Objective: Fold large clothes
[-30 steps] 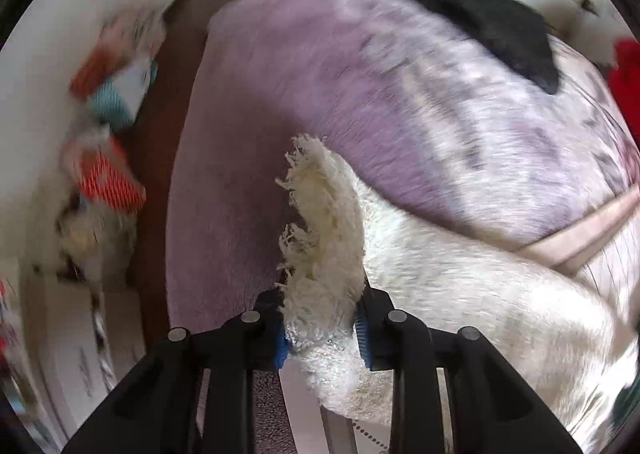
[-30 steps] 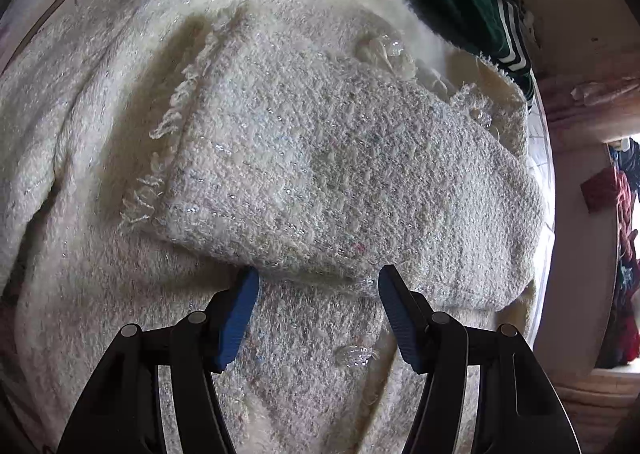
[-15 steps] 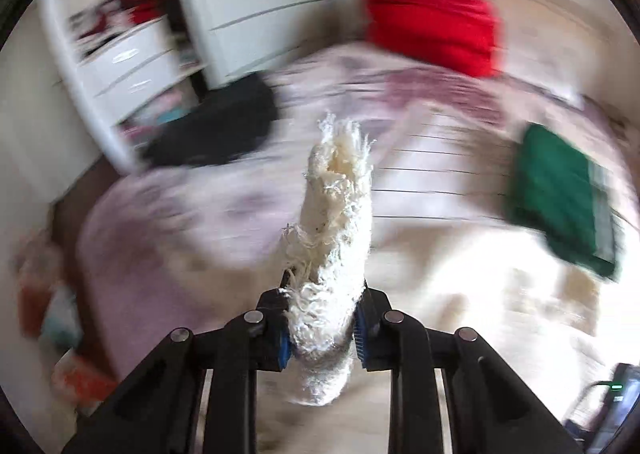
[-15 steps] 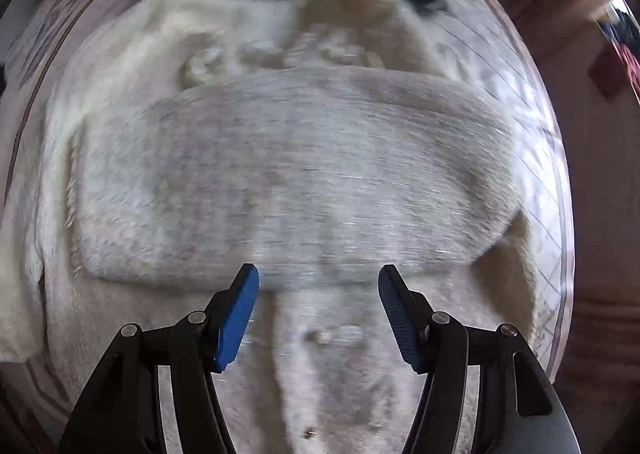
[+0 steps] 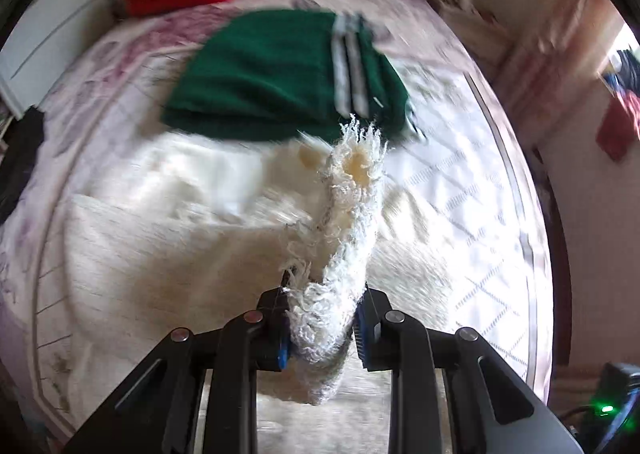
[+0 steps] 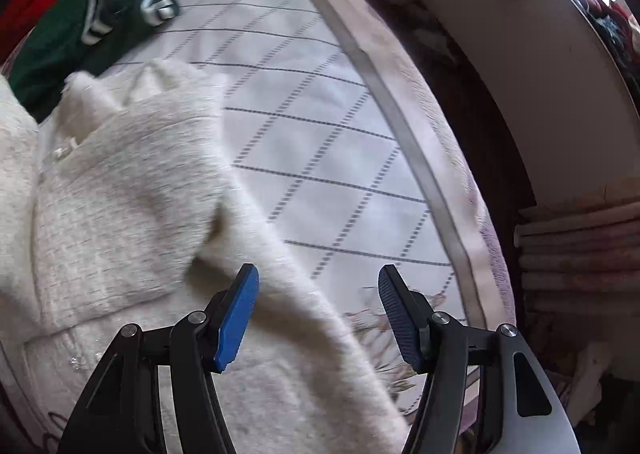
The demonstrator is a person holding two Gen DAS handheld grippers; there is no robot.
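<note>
**Cream knit, one frayed corner held**

Cream, fuzzy and heavy-looking, the jacket [image 5: 168, 250] lies spread across the middle of the bed [image 5: 480, 221], its top toward the folded green garment [image 5: 280, 73] nearer the head end. The left gripper [image 5: 323, 328] has its fingers [image 5: 280, 338] nearly closed, pinching a fringed end of the jacket that stands up from the jaws. The right gripper [image 6: 318, 318] hangs with its fingers [image 6: 236, 314] well apart and nothing between the pads; beneath it the jacket's side edge runs slantwise, with bare quilted cover toward the bed's right edge.

The likeliest trouble is the pinch itself. The held bit is loose fringe and open weave, so a sharp pull could let it slide out or drag threads, dropping the fold halfway. With only one corner held, the carried part may twist or land skewed, leaving a crooked crease. The lifted end is also close to the green garment and could sweep over it and disturb that finished fold. If the right gripper closes where it hangs, it might catch the bed cover along with the knit.
</note>
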